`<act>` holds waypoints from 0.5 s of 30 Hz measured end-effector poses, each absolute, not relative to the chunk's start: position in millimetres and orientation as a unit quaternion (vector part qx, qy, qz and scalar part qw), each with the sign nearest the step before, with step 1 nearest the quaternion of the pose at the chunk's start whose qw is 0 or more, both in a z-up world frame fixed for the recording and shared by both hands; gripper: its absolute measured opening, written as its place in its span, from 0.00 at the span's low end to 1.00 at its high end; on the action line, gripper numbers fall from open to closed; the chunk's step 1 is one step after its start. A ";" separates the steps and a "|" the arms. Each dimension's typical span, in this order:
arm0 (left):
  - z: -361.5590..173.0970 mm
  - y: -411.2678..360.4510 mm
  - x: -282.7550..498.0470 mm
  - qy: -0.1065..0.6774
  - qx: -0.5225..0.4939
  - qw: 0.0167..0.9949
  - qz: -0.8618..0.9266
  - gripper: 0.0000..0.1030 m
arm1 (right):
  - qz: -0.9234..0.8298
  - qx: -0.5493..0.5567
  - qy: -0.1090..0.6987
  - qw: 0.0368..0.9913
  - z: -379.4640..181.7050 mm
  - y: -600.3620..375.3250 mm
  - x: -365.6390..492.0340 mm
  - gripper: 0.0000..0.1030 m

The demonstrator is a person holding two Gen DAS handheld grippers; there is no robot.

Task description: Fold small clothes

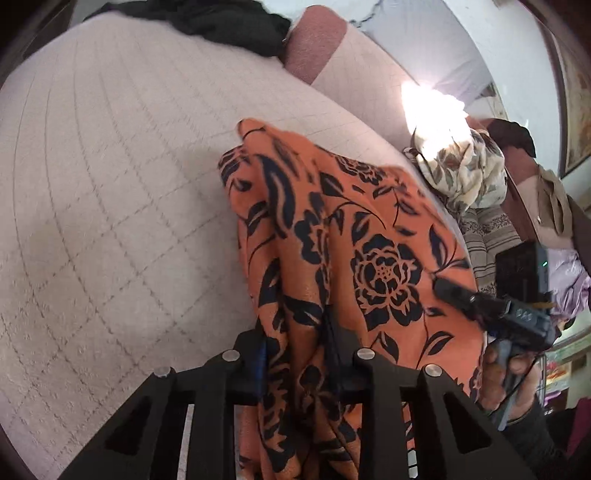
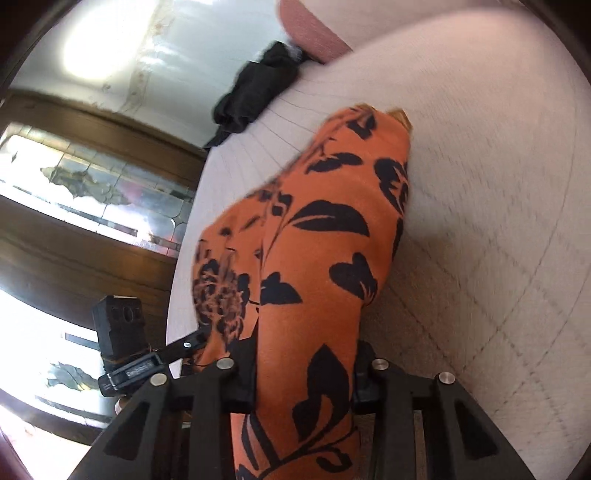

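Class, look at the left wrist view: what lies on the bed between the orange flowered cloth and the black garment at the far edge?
Nothing: in the left wrist view only bare quilted bed cover stretches between the orange cloth and the black garment.

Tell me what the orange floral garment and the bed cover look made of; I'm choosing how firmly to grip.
Orange floral garment: thin woven fabric, matte, probably rayon or cotton; it drapes in soft folds and bunches between the tongs. Bed cover: pale quilted textile, matte, slightly nubby; stitched grid lines show. Exact fibres cannot be told.

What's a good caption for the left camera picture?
Left hand-held gripper pinches orange flowered cloth over the quilted bed.
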State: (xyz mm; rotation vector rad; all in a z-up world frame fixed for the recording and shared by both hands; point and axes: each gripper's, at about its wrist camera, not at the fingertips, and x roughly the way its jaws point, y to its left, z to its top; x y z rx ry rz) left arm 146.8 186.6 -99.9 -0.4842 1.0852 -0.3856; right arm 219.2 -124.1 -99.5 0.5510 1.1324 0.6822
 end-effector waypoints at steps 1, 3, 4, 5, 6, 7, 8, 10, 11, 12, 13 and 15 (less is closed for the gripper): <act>-93.8 182.2 147.3 0.499 -0.232 0.814 -0.187 0.21 | 0.316 0.238 0.511 0.763 -88.9 -123.4 220.4 0.34; -77.6 163.3 154.0 0.475 -0.229 0.825 -0.205 0.17 | 0.319 0.215 0.490 0.782 -65.7 -132.3 224.7 0.34; -69.5 152.8 159.6 0.465 -0.226 0.829 -0.211 0.17 | 0.319 0.211 0.481 0.789 -53.6 -143.8 228.8 0.34; -62.4 140.1 168.6 0.457 -0.226 0.833 -0.216 0.17 | 0.315 0.210 0.474 0.795 -47.7 -155.2 230.7 0.34; -58.6 127.5 177.9 0.452 -0.223 0.835 -0.219 0.18 | 0.309 0.214 0.468 0.800 -43.7 -169.7 235.2 0.34; -57.3 113.6 187.8 0.450 -0.216 0.838 -0.221 0.18 | 0.298 0.223 0.464 0.804 -42.4 -187.5 241.0 0.34; -60.4 98.7 199.6 0.457 -0.208 0.837 -0.219 0.18 | 0.285 0.234 0.463 0.806 -44.8 -205.2 245.7 0.34; -75.3 74.7 218.4 0.474 -0.193 0.836 -0.198 0.21 | 0.257 0.265 0.476 0.798 -66.8 -240.9 258.6 0.36; -88.4 62.7 228.3 0.489 -0.176 0.836 -0.175 0.22 | 0.241 0.271 0.484 0.796 -81.5 -253.4 262.1 0.38; -102.7 52.7 237.3 0.507 -0.163 0.833 -0.151 0.26 | 0.220 0.274 0.498 0.793 -98.9 -263.2 266.0 0.47; -114.2 49.0 240.9 0.524 -0.157 0.826 -0.135 0.39 | 0.179 0.276 0.529 0.783 -124.2 -274.8 269.1 0.53; -111.8 54.9 234.0 0.512 -0.164 0.834 -0.124 0.43 | 0.168 0.306 0.534 0.770 -143.0 -289.7 262.3 0.61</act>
